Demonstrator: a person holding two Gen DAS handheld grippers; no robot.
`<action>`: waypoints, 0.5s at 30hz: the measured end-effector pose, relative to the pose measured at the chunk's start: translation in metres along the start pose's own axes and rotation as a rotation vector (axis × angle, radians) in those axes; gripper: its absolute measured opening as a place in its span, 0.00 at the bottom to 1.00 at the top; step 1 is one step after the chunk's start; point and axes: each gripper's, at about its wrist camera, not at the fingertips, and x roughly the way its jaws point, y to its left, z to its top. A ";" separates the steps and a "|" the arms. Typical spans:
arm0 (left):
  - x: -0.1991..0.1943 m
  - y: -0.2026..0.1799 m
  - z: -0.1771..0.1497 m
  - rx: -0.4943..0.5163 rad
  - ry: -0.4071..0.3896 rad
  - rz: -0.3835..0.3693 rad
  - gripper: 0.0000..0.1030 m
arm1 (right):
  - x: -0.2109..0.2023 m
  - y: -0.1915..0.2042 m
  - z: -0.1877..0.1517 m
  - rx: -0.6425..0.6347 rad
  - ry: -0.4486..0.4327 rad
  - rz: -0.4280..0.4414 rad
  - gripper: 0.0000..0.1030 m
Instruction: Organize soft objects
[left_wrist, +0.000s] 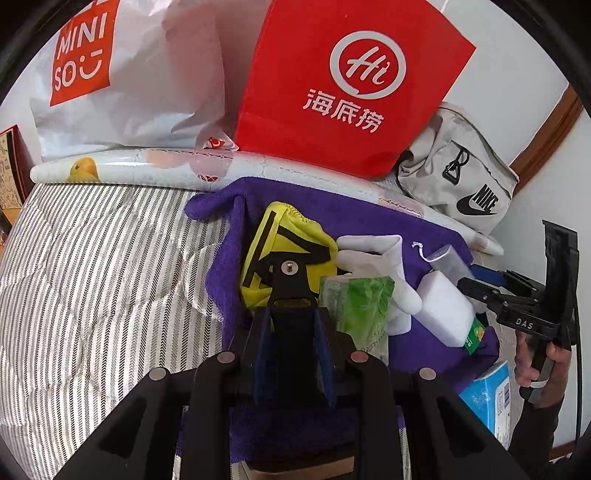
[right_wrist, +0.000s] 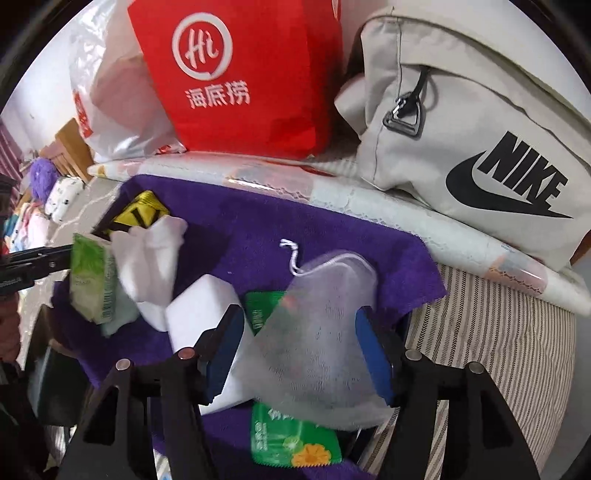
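A purple towel (left_wrist: 369, 221) (right_wrist: 229, 229) lies on the striped bed, with soft things on it. My left gripper (left_wrist: 293, 354) is shut on a black clip-like piece (left_wrist: 290, 288) over a yellow and black cloth (left_wrist: 284, 240). A green tissue pack (left_wrist: 358, 306) (right_wrist: 90, 277), white socks (left_wrist: 384, 258) (right_wrist: 151, 254) and a white sponge block (left_wrist: 443, 310) (right_wrist: 199, 314) lie beside it. My right gripper (right_wrist: 299, 354) (left_wrist: 476, 280) is open around a white mesh drawstring pouch (right_wrist: 325, 325), which looks blurred. A green packet (right_wrist: 291, 439) lies under the pouch.
A red paper bag (left_wrist: 351, 85) (right_wrist: 236, 74), a white MINISO bag (left_wrist: 122, 74) and a beige Nike bag (left_wrist: 458, 173) (right_wrist: 480, 140) stand behind the towel on a rolled printed sheet (left_wrist: 147, 168). A blue tissue box (left_wrist: 487, 395) lies at right. The striped bedding (left_wrist: 92, 277) stretches left.
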 end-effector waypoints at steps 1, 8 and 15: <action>-0.001 0.000 0.000 0.002 0.000 0.000 0.23 | -0.004 0.000 0.000 0.002 -0.010 -0.001 0.60; -0.025 -0.007 -0.005 0.026 -0.029 0.028 0.34 | -0.034 0.001 -0.002 0.026 -0.053 -0.021 0.61; -0.060 -0.012 -0.020 0.037 -0.068 0.039 0.36 | -0.081 0.021 -0.021 0.024 -0.122 -0.018 0.61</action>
